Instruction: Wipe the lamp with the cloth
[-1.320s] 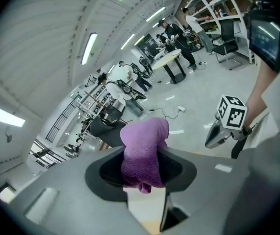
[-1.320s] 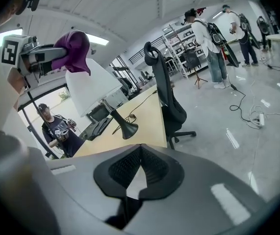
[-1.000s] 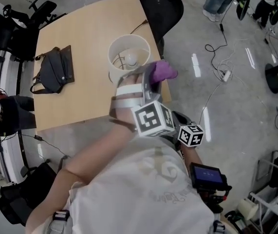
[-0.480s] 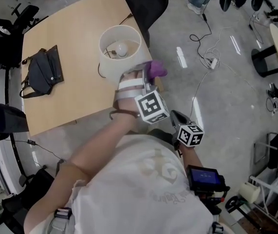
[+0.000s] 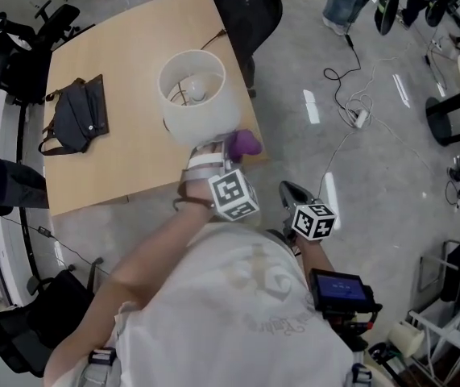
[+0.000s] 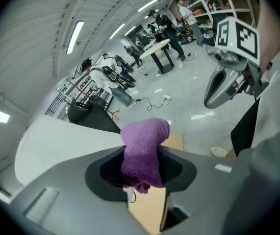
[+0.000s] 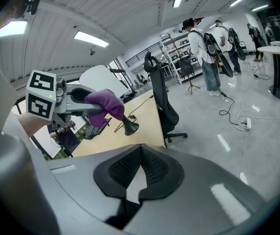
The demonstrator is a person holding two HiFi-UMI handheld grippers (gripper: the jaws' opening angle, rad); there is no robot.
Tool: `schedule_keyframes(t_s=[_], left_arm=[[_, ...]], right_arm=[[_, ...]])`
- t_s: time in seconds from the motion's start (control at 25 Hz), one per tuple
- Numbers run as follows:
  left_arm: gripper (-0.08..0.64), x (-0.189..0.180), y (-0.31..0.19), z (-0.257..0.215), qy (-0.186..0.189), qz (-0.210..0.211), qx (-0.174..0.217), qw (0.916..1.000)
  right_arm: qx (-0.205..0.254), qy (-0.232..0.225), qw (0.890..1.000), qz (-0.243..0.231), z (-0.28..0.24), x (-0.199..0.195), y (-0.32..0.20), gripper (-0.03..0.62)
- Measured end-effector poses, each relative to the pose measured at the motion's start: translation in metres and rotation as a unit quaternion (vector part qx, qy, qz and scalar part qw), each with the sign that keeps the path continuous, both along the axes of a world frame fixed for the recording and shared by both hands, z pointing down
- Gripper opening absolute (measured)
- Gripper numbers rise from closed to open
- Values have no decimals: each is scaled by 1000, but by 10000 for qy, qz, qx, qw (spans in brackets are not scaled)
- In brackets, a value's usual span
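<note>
The lamp has a white drum shade (image 5: pixel 191 95) with a bulb inside and stands on the wooden table (image 5: pixel 125 168). Its black base (image 7: pixel 128 127) and shade (image 7: pixel 98 77) also show in the right gripper view. My left gripper (image 5: pixel 236 158) is shut on a bunched purple cloth (image 5: pixel 243 143), held just under the near side of the shade. In the left gripper view the cloth (image 6: pixel 144 151) sticks out between the jaws, with the shade (image 6: pixel 66 141) close on the left. My right gripper (image 5: pixel 288 192) hangs near my body, off the table's corner, its pads (image 7: pixel 152 168) together on nothing.
A black bag (image 5: pixel 76 119) lies on the table's left part. A black chair (image 5: pixel 250 6) stands at the far edge. Cables and a power strip (image 5: pixel 358 115) run over the grey floor to the right. People stand further off (image 7: pixel 206 53).
My left gripper has come down with the cloth along the shade's near side, from beside its rim to below it. The right gripper has hardly shifted.
</note>
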State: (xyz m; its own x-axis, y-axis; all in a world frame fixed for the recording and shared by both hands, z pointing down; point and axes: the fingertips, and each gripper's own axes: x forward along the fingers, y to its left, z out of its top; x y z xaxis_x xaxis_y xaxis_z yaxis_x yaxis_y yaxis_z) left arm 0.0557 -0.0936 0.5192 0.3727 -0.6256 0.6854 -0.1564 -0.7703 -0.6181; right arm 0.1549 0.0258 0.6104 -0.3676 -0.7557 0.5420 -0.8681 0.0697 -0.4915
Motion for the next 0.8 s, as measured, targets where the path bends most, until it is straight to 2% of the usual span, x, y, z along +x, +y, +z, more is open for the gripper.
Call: schedule_keyframes(t_s=[0.12, 0.24, 0.32, 0.44, 0.56, 0.64, 0.8], left_arm=[[155, -3, 4, -29, 607, -178, -195, 9978], [155, -12, 3, -72, 1385, -473, -420, 9883], [155, -25, -3, -103, 1688, -656, -266, 9831], [155, -52, -15, -143, 1960, -963, 225, 9756], [155, -73, -31, -171, 1991, -1218, 768, 9693], [156, -80, -40, -171, 1728, -1260, 999, 9717], [155, -78, -38, -145, 1381, -1224, 927, 9785]], right_arm=[[-56, -48, 9998, -197, 7, 2, -3, 12], [-106, -110, 9990, -429, 14, 2, -9, 12], [-107, -142, 9980, -608, 16, -2, -16, 12], [-71, -207, 9962, -846, 17, -10, -26, 12], [-6, -253, 9943, -1032, 14, -16, -38, 12], [18, -263, 9933, -1123, 11, -20, -41, 12], [62, -299, 9923, -1197, 7, -22, -41, 12]])
